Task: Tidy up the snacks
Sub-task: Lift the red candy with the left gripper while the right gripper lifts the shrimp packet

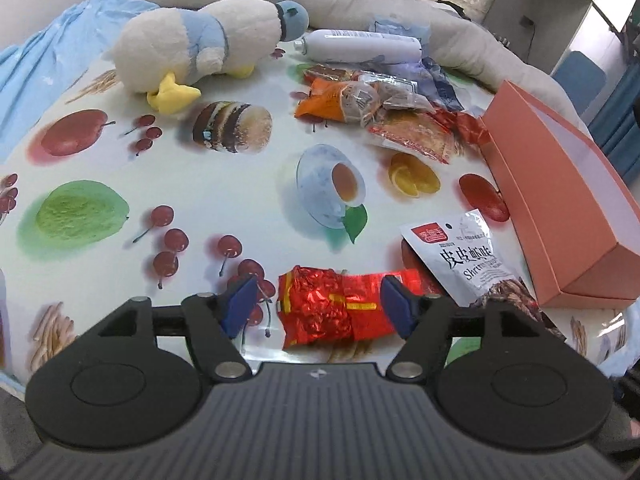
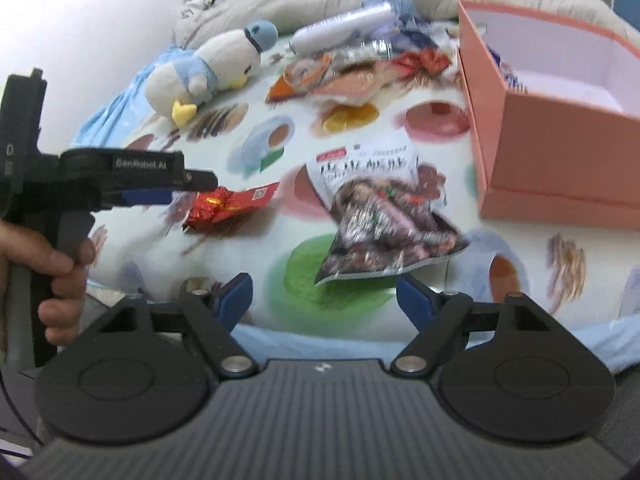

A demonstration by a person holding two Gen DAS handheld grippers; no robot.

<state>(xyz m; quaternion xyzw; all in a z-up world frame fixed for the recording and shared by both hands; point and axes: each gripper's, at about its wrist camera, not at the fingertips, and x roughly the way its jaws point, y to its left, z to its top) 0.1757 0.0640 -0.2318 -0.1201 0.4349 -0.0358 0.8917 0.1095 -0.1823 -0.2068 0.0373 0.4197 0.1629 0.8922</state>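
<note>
Both jaws are wide open, the left gripper around a red pack, the right gripper by a shrimp bag, near the box holding few snacks.

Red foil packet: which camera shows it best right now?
Left wrist view. The red foil packet lies sharp and close between the open left gripper, whole apart from its right end behind a finger. The right wrist view shows it smaller and blurred, partly hidden behind the left gripper.
</note>
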